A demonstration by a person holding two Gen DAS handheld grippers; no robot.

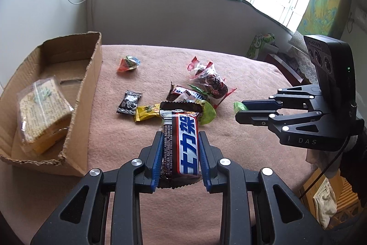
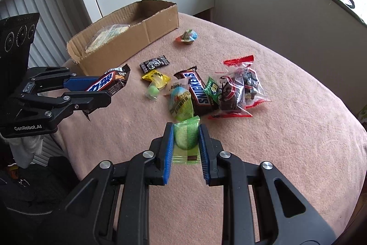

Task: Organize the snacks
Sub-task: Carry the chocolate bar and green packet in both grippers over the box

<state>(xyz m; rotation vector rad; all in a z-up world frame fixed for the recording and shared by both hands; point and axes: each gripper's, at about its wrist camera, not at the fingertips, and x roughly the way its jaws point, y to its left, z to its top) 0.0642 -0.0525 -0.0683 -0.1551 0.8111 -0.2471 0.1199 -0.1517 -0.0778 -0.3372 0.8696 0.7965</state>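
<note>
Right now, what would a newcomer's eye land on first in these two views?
Both claws are loaded: the left claw is shut on a chocolate bar and the right claw on a green candy, both held above the pink blanket. Beyond them a snack pile lies mid-blanket. A cardboard box at the far left edge holds a clear-wrapped pack.

Left wrist view: sits just behind left claw, faces down-forward over table, window beyond. Right claw off to its right. Right wrist view: same setup behind right claw; left claw off to its left. Shared: snack pile, cardboard box.
</note>
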